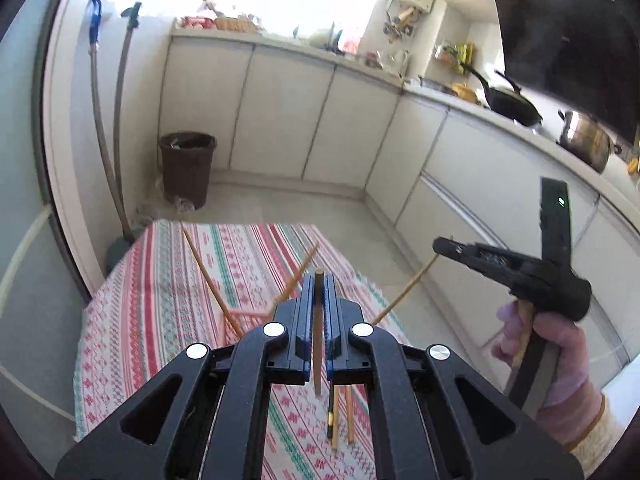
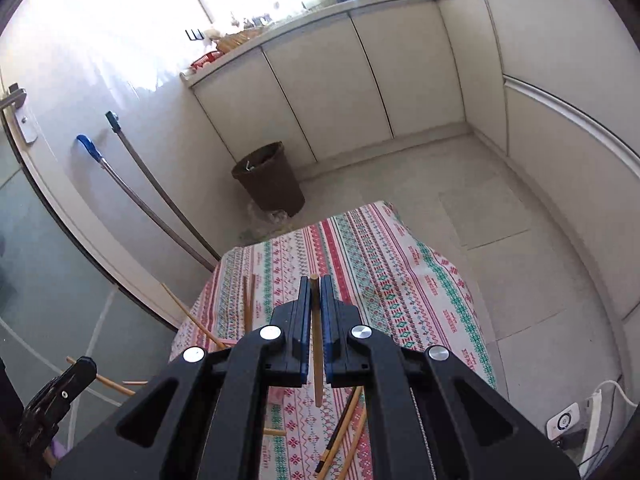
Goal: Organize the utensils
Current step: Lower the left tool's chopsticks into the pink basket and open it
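My left gripper (image 1: 319, 280) is shut on a wooden chopstick (image 1: 318, 344) and holds it upright above the patterned tablecloth (image 1: 168, 320). My right gripper (image 2: 316, 282) is shut on another wooden chopstick (image 2: 317, 360), also upright above the cloth (image 2: 400, 280). The right gripper also shows from the side in the left wrist view (image 1: 442, 246), with its chopstick (image 1: 408, 290) sticking out below. Several chopsticks stand splayed in a pink holder (image 1: 248, 314). Loose chopsticks (image 1: 340, 416) lie on the cloth beneath the left gripper, and more lie in the right wrist view (image 2: 344, 432).
A brown waste bin (image 1: 186, 168) stands on the floor beyond the table, with two mop handles (image 1: 108, 128) against the wall. White cabinets (image 1: 280, 112) line the room. A wok (image 1: 516, 110) and a steel pot (image 1: 586, 144) sit on the counter.
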A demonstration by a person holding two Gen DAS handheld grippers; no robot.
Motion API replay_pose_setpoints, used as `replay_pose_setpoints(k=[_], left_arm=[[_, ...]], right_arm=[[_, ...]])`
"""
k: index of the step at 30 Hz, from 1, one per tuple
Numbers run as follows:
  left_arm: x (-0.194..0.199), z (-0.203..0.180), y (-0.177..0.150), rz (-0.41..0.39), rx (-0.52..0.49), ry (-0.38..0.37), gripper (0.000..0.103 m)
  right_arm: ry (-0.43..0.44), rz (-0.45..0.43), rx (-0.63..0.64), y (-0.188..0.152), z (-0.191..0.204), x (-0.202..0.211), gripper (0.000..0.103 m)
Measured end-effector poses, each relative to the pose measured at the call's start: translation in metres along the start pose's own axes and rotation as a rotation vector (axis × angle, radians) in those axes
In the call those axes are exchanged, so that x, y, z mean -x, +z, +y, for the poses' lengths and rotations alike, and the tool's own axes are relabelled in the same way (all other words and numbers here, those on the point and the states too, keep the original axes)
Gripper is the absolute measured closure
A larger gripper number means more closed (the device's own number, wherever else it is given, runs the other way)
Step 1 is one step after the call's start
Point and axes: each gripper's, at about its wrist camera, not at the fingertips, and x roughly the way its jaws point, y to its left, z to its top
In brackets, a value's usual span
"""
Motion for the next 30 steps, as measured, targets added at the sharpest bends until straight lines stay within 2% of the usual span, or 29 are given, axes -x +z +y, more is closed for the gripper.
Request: replay_pose_setpoints(k=[7, 13, 21, 25, 30], left_arm=[[0.026, 0.017, 0.051, -0.128, 0.073, 0.042, 0.099], [0.027, 0.03, 0.068, -0.193, 0.108, 0.077, 0.099], [0.002, 0.052, 0.063, -0.155, 0.153, 0.129, 0.099], [-0.002, 0.056, 0.059, -0.143, 0.168, 0.134, 0.099], [-0.007, 0.05, 0.051, -0.128, 0.141, 0.158, 0.099]], right_arm=[[0.125, -0.108, 0.026, 0.037, 0.033, 0.04, 0.098], [0.185, -0.139, 0.043, 0.047, 0.05, 0.045, 0.098], [0.203, -0.092, 0.02, 0.047, 0.053, 0.012, 0.098], [0.187, -0.095, 0.028, 0.044, 0.058, 0.011, 0.098], [0.182, -0.103, 0.044, 0.041, 0.063, 0.017, 0.098]])
